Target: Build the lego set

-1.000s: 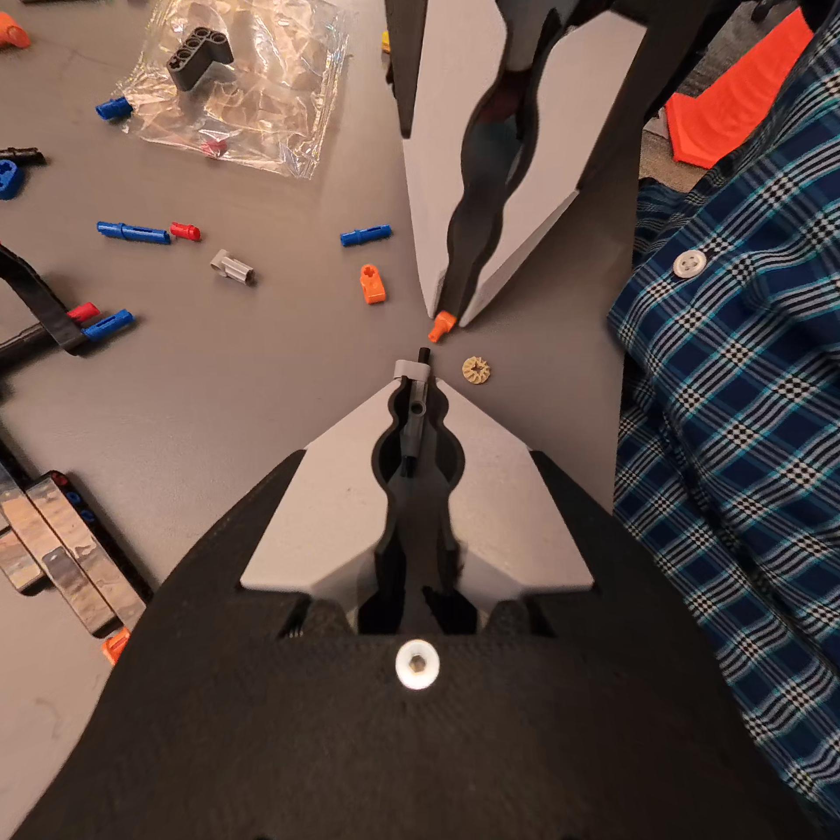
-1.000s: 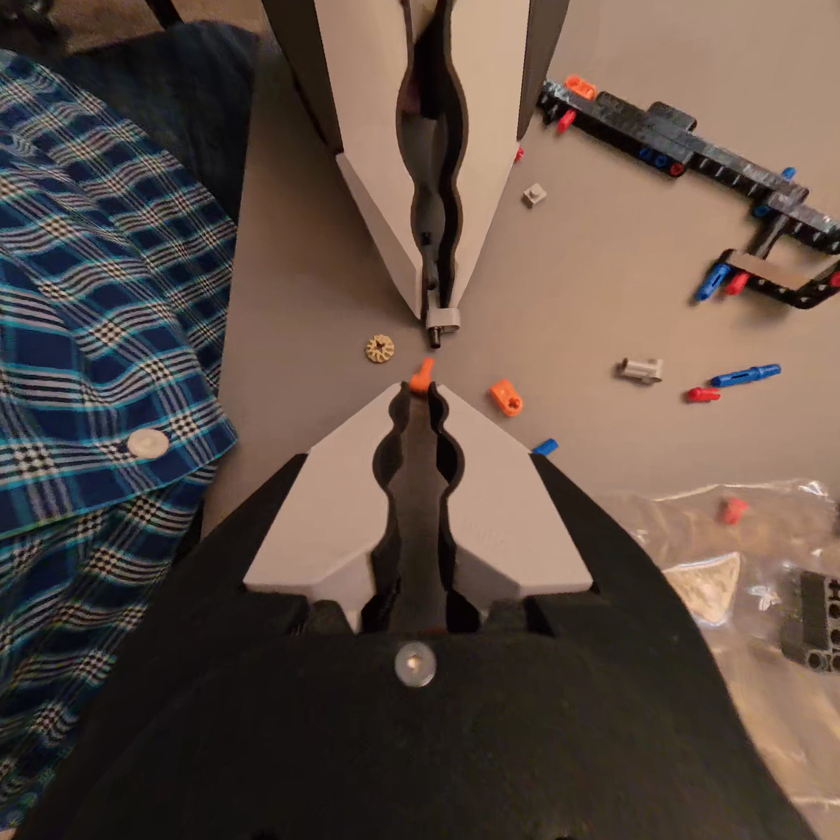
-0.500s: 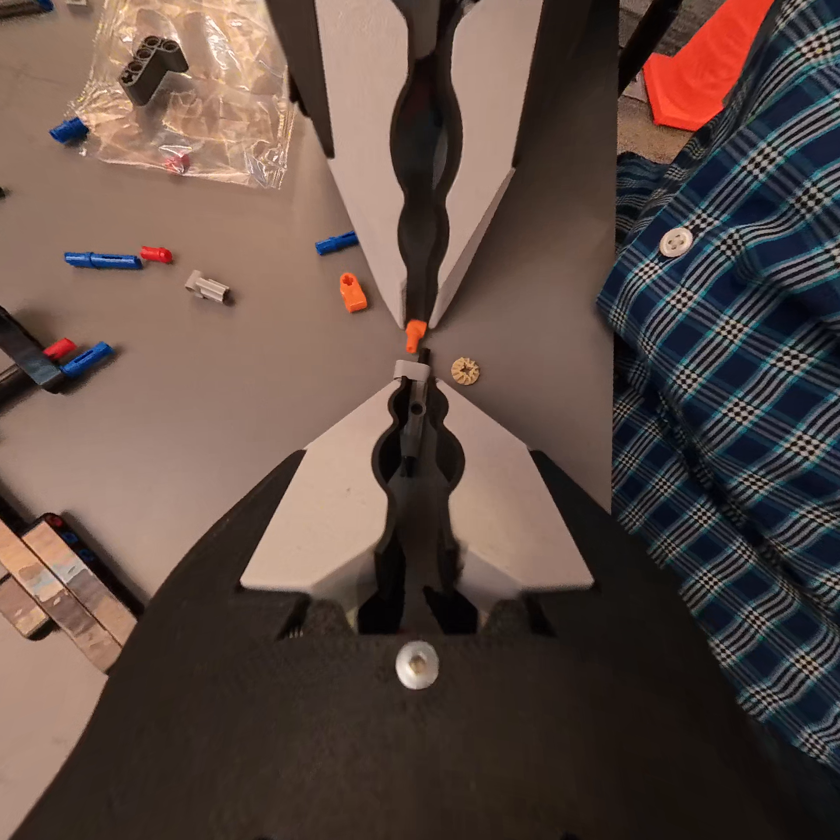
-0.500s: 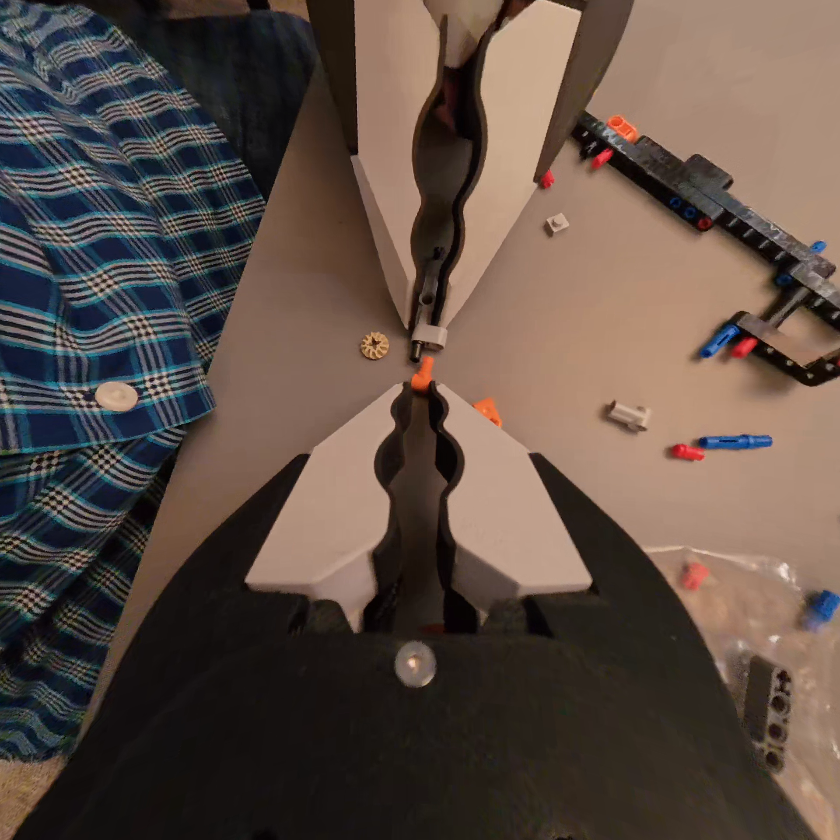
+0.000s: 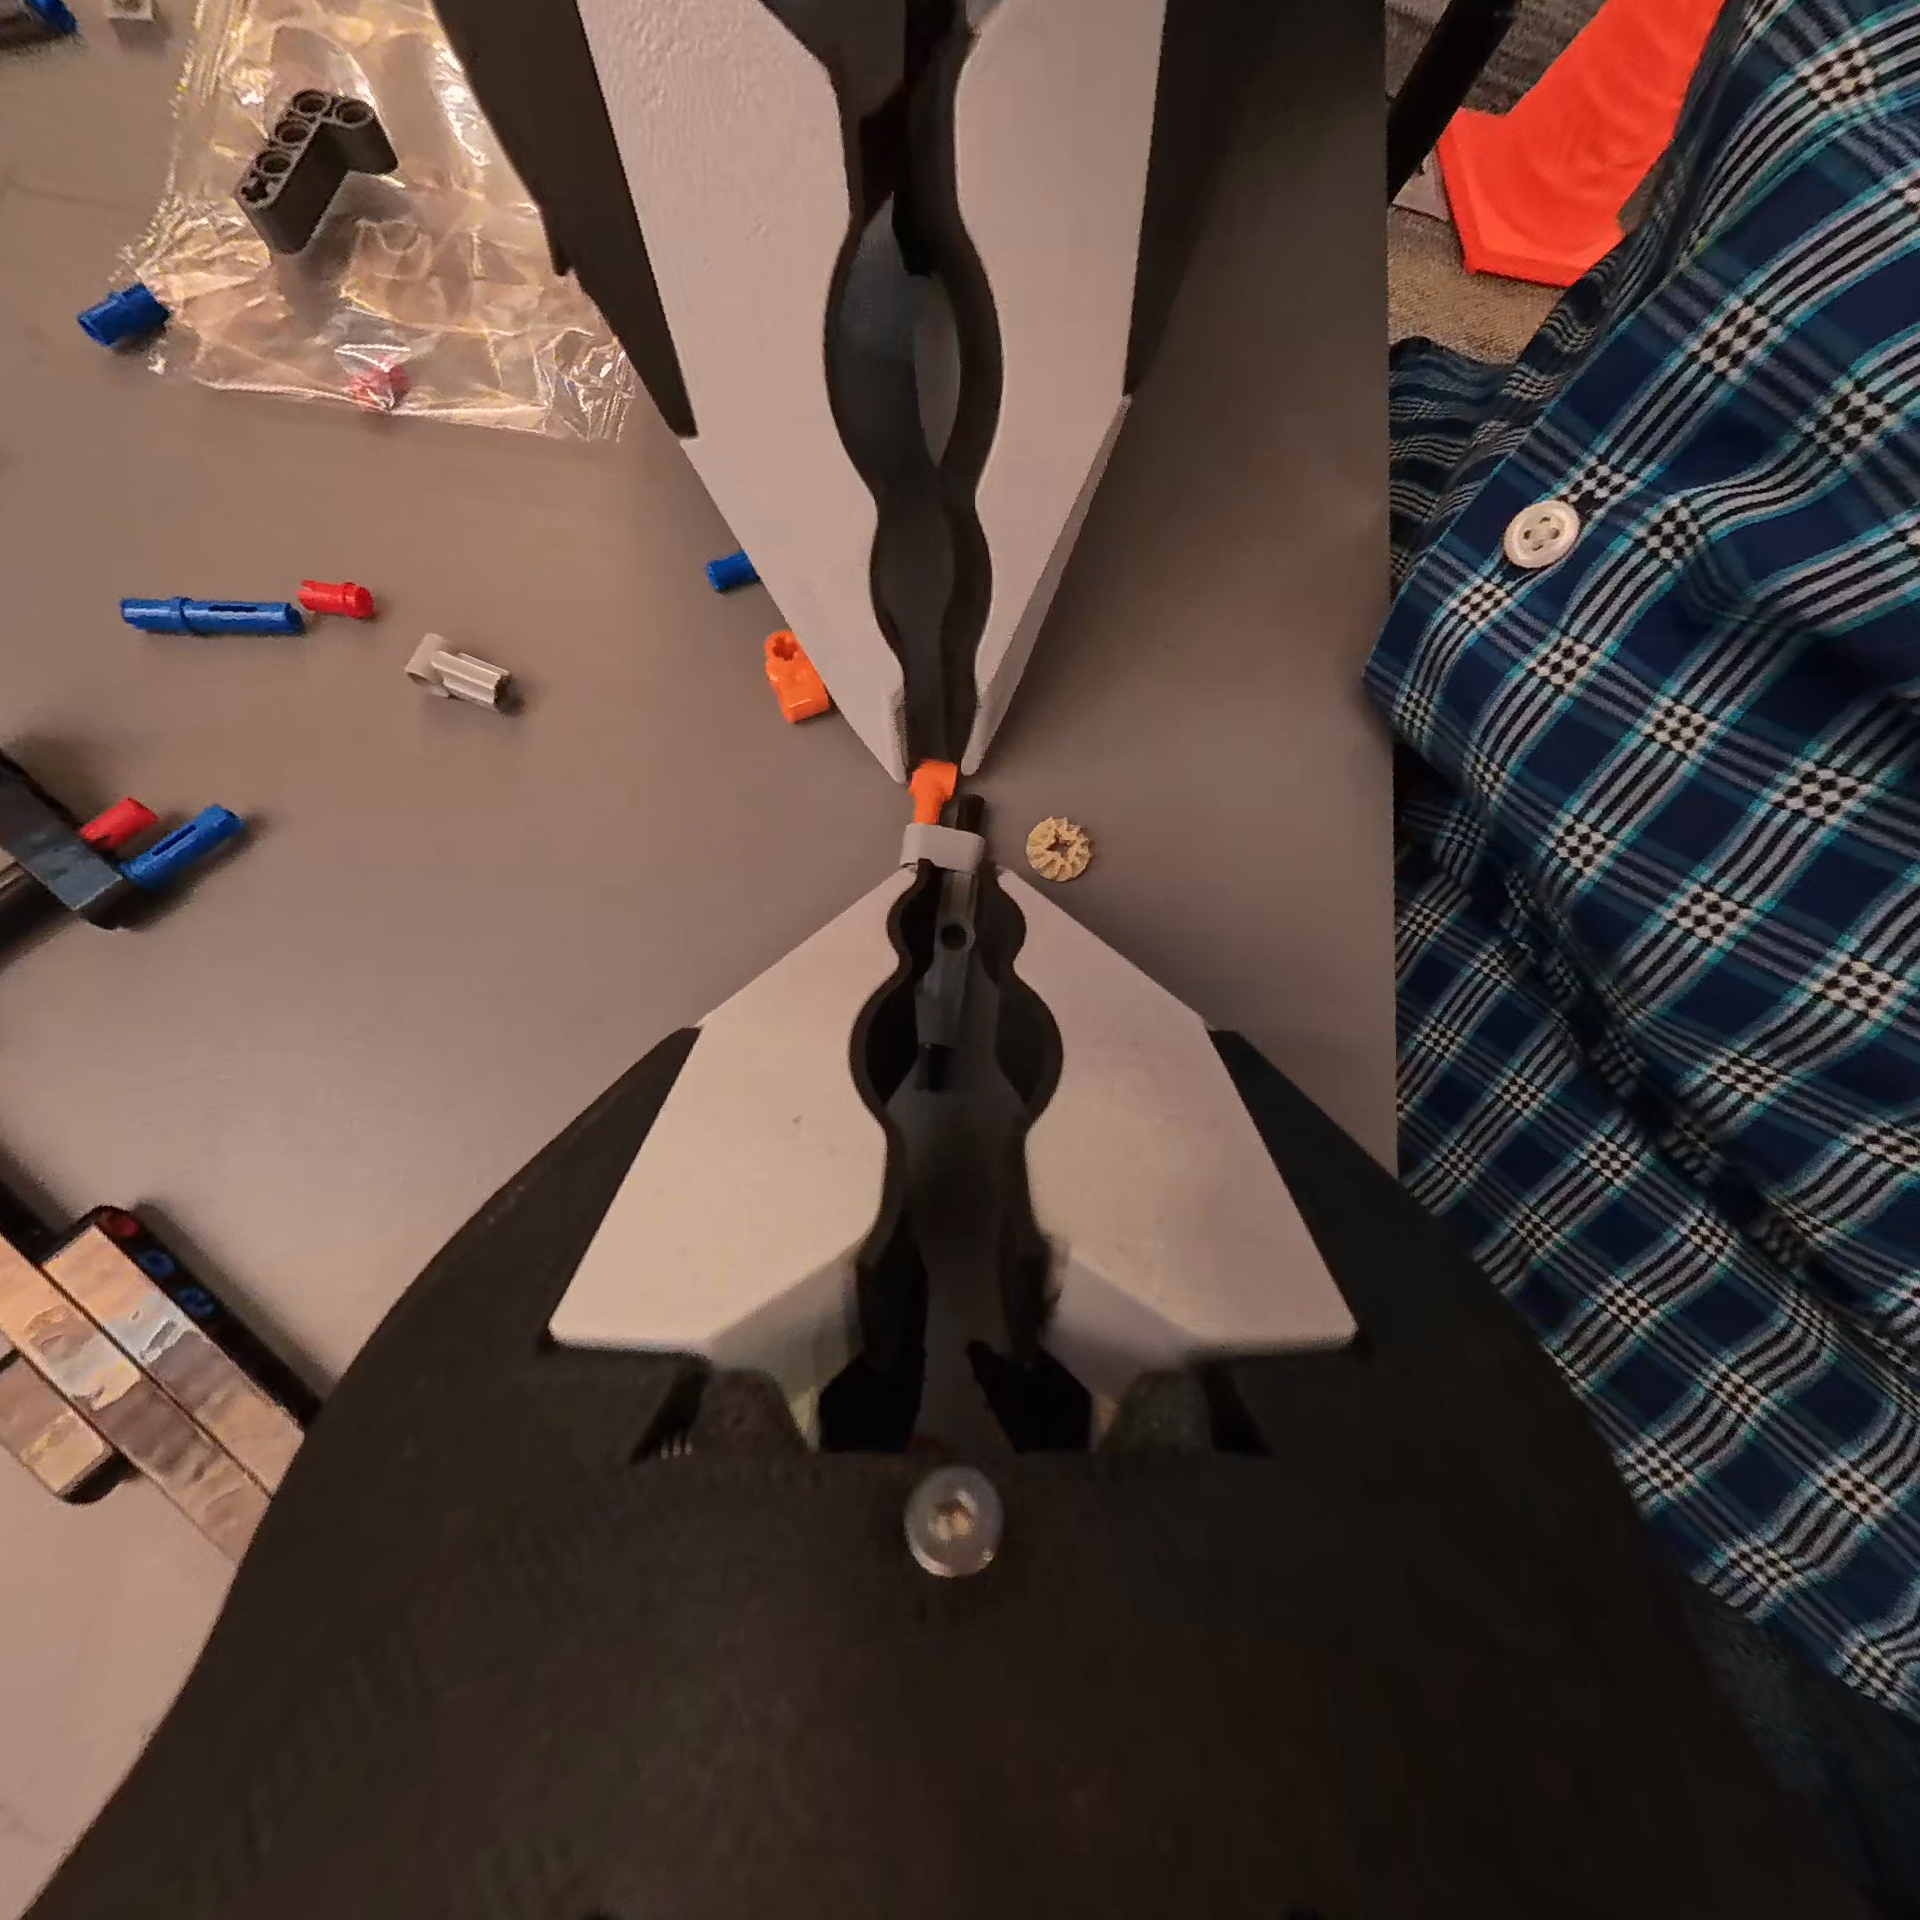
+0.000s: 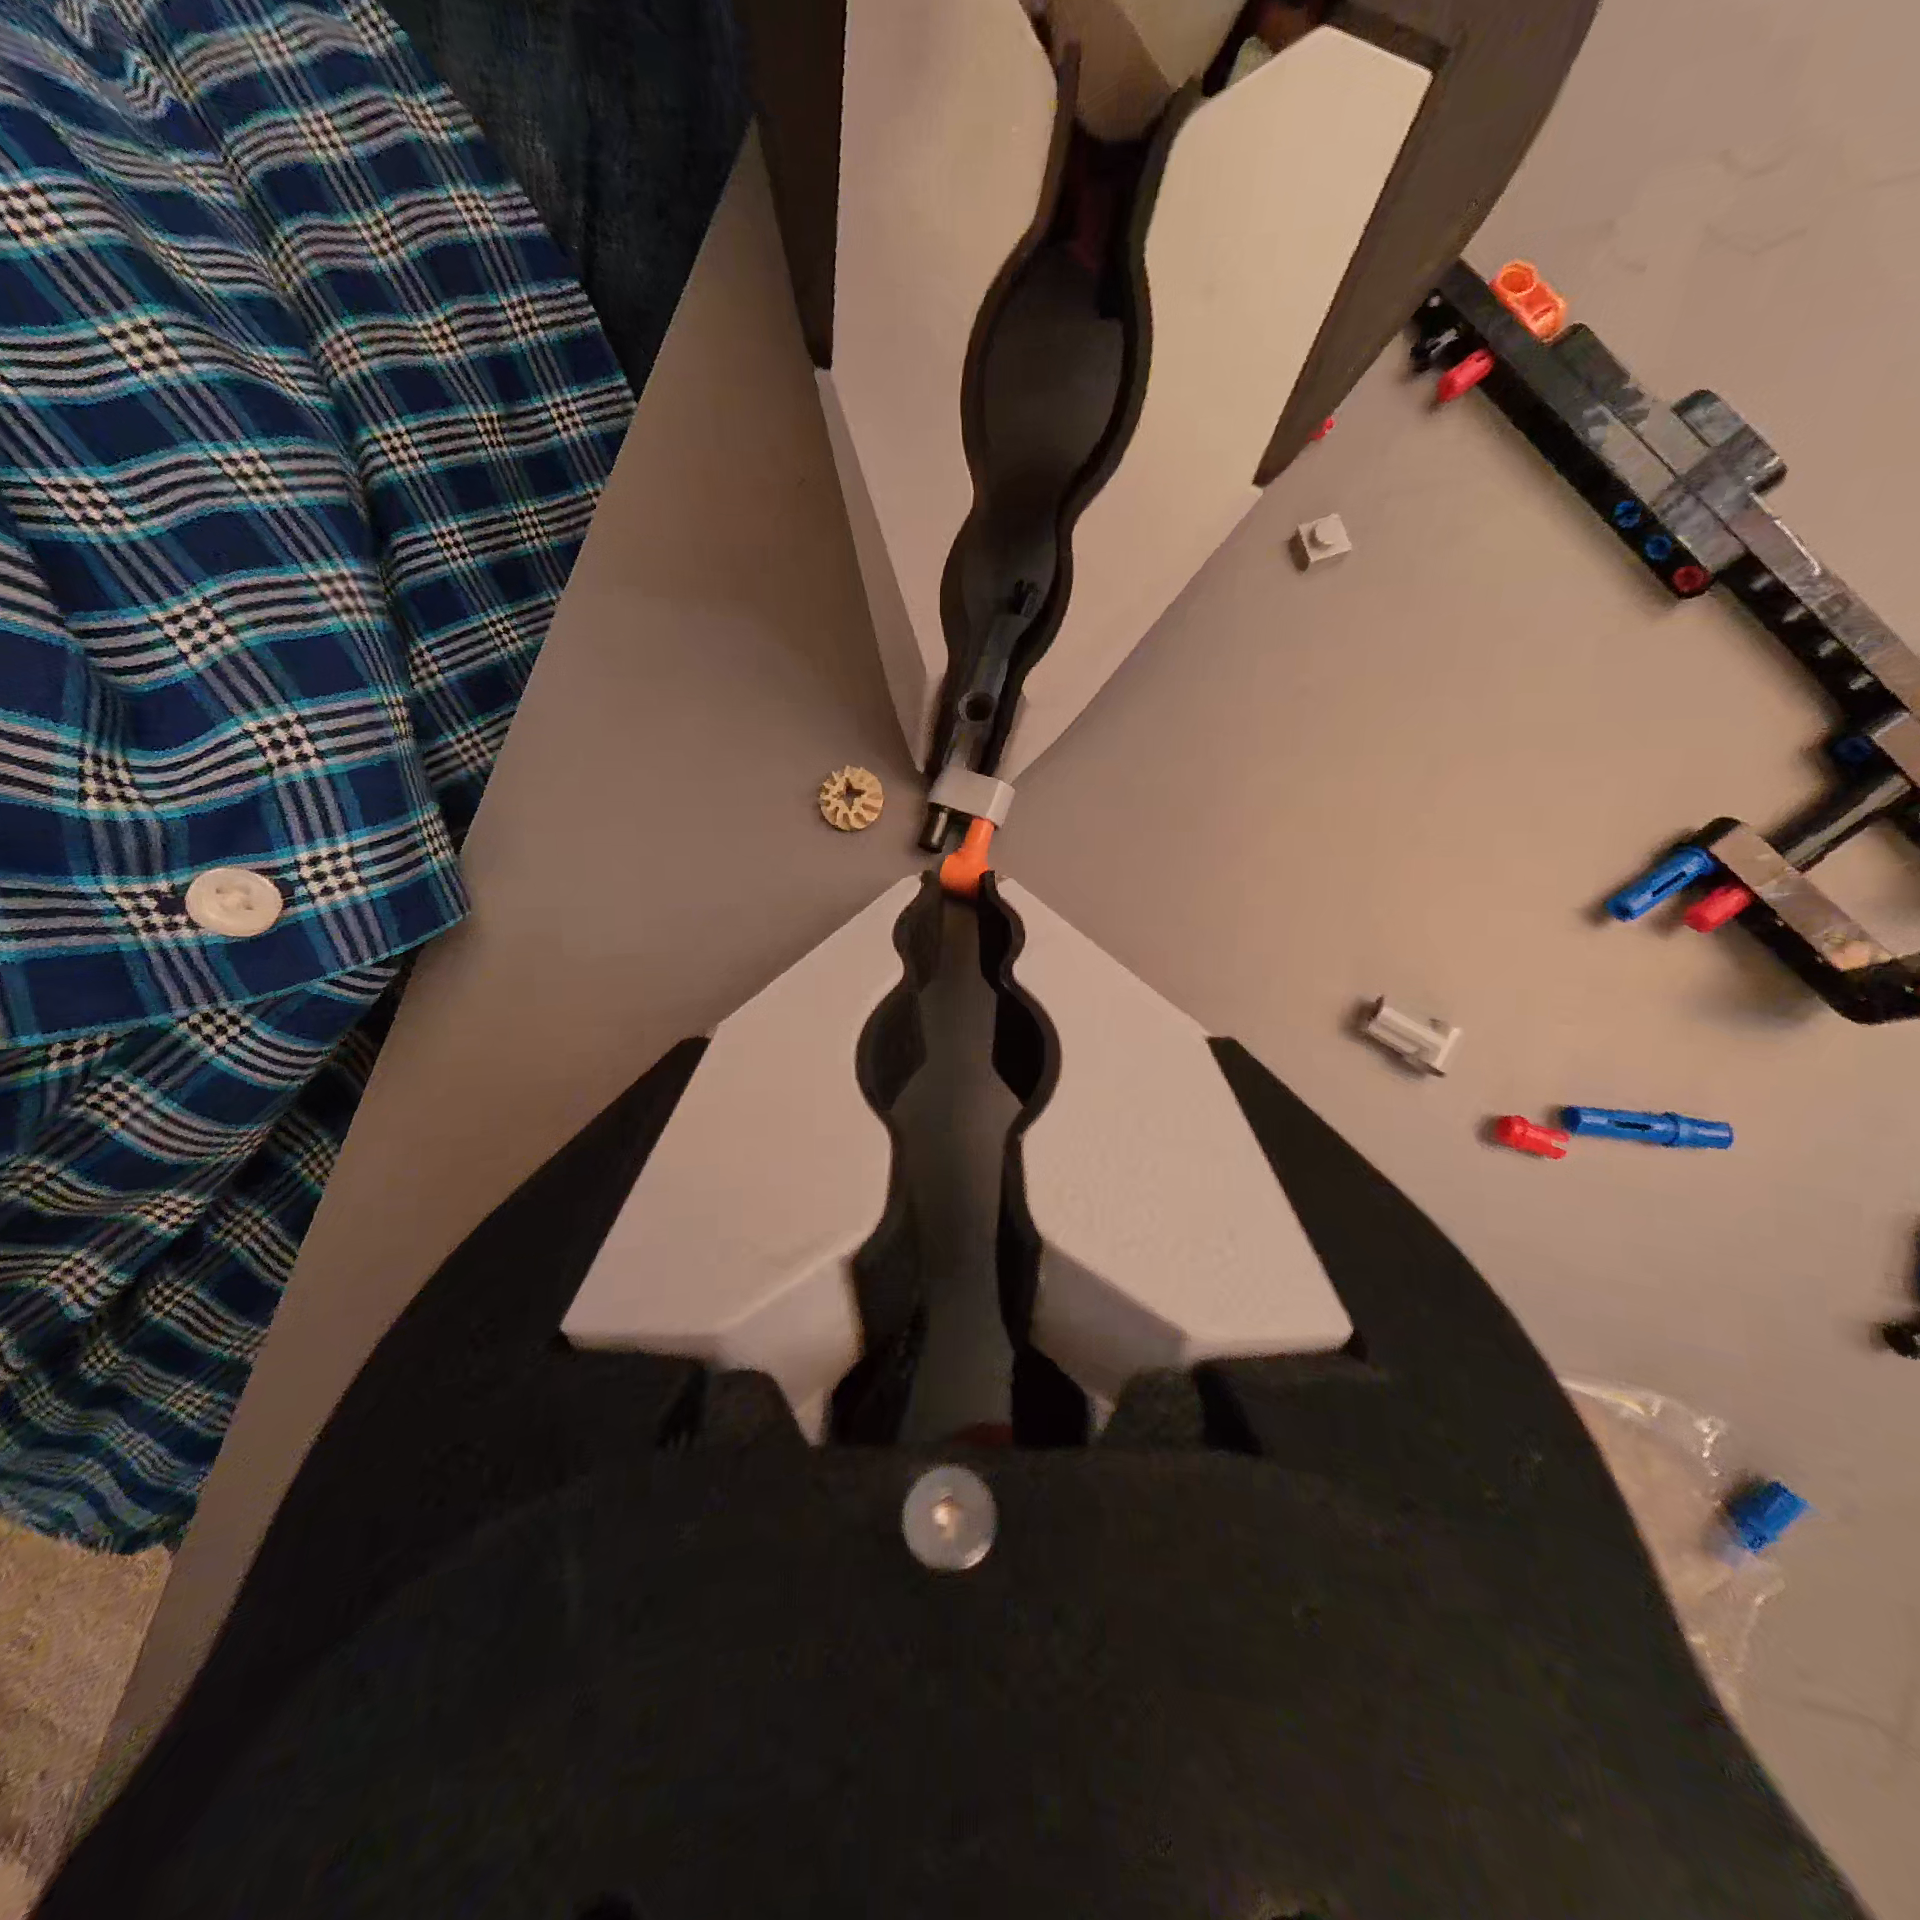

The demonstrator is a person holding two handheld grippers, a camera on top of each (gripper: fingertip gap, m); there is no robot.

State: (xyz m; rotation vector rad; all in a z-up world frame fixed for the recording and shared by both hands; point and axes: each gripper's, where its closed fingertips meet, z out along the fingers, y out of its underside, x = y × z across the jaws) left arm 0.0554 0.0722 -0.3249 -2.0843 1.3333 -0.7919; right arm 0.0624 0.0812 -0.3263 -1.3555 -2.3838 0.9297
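My left gripper is shut on a small grey connector piece with a black axle through it. My right gripper is shut on a small orange pin. The two grippers meet tip to tip over the grey table. The orange pin touches the grey connector beside the black axle. In the left wrist view the right gripper comes in from the top. In the right wrist view the left gripper comes in from the top. A tan gear lies on the table right beside the tips.
Loose blue pins, red pins, a grey piece and an orange connector lie on the table. A plastic bag holds a black beam. A black beam assembly lies farther off. A person's plaid sleeve is beside the grippers.
The two grippers have closed the gap between them. The orange pin, apart from the grey connector a second ago, now touches it.
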